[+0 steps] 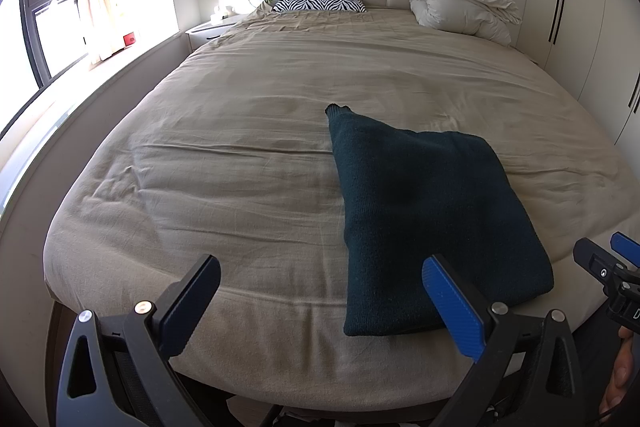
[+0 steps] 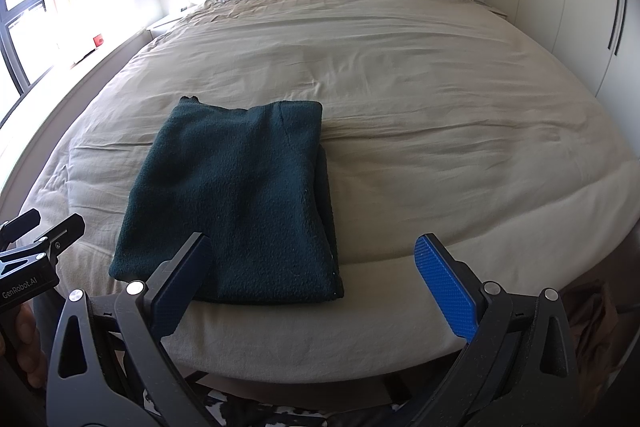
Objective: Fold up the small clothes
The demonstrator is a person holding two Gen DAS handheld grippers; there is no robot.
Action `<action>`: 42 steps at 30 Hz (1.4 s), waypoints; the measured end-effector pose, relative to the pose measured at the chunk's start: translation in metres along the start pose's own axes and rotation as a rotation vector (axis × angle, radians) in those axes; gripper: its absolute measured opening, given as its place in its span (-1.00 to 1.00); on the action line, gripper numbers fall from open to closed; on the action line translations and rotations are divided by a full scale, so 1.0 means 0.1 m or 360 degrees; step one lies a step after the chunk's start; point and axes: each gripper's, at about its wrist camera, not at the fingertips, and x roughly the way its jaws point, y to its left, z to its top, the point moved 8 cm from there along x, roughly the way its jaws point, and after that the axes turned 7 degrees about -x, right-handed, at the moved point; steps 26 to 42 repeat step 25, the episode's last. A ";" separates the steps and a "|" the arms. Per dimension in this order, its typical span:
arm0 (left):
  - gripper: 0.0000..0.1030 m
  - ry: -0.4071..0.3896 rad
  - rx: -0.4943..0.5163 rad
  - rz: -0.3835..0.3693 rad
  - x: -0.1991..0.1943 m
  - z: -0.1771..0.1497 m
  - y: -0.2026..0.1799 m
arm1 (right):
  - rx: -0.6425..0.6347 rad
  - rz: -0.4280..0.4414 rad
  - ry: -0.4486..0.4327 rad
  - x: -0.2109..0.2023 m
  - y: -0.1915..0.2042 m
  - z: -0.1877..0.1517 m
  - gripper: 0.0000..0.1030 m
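A dark green knitted garment lies folded into a rough rectangle near the foot edge of the bed; it also shows in the right wrist view. One narrow end, a sleeve or cuff, sticks out at its far left corner. My left gripper is open and empty, held just off the foot edge, left of the garment's near edge. My right gripper is open and empty, held at the garment's near right corner without touching it. Each gripper shows at the edge of the other's view.
The bed has a beige cover. A zebra-print pillow and a bundled white duvet lie at the headboard. A window and ledge run along the left, wardrobe doors along the right.
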 end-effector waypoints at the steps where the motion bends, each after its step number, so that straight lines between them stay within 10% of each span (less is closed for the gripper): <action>1: 1.00 0.0000 0.0000 0.0000 0.01 0.00 0.01 | 0.0000 0.0000 0.0000 0.00 0.00 0.00 1.00; 42: 1.00 0.0005 0.0006 -0.0022 0.06 -0.05 0.03 | 0.0012 0.0018 0.0021 0.03 0.02 -0.08 1.00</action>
